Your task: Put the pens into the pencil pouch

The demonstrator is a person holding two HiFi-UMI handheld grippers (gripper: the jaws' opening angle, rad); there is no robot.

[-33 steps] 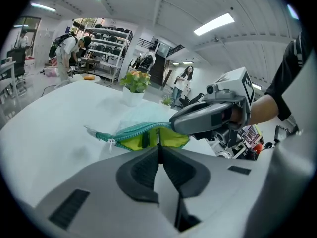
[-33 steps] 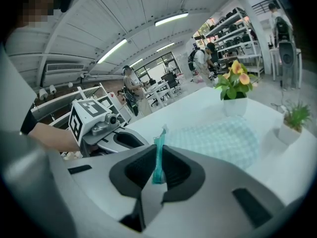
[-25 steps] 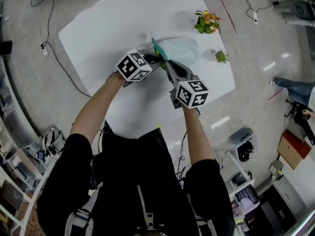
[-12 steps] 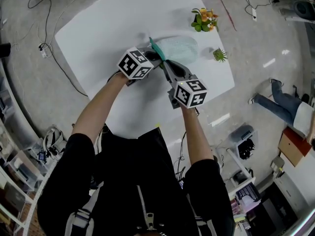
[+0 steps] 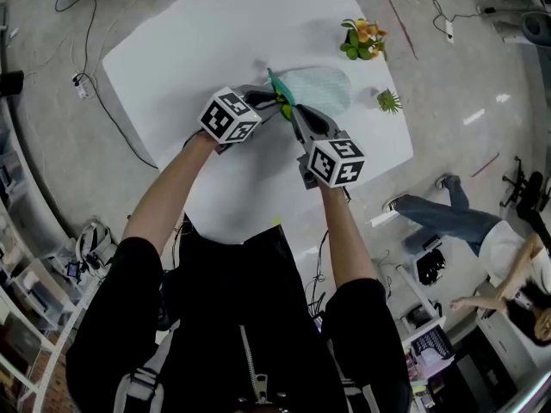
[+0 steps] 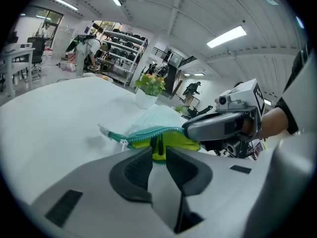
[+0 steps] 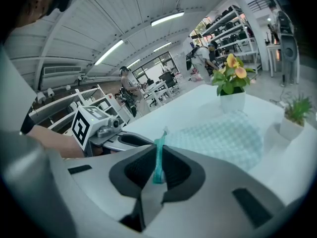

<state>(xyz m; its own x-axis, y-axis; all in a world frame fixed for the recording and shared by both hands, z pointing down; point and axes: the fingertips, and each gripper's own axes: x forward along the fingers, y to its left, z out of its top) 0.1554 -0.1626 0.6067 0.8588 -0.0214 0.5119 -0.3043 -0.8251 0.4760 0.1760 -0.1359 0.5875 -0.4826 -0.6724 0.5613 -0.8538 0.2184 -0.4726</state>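
Left gripper view showed the left gripper (image 6: 158, 151) with narrow jaws opening, pencil pouch (image 6: 159, 119) mouth edge between them, zipper running crosswise; right gripper (image 7: 158, 150) clamped its teal zipper tape (image 7: 158, 172). Pens were not visible.

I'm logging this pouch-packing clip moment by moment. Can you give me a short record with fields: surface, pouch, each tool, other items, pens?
surface: white table
pouch: pale green checked pencil pouch on the table, its mouth end at both tools
left tool: jaws opening, the pouch's yellow-green mouth edge between them
right tool: shut on the pouch's teal zipper edge
other items: potted flowers and a small potted plant beside the pouch
pens: none in view
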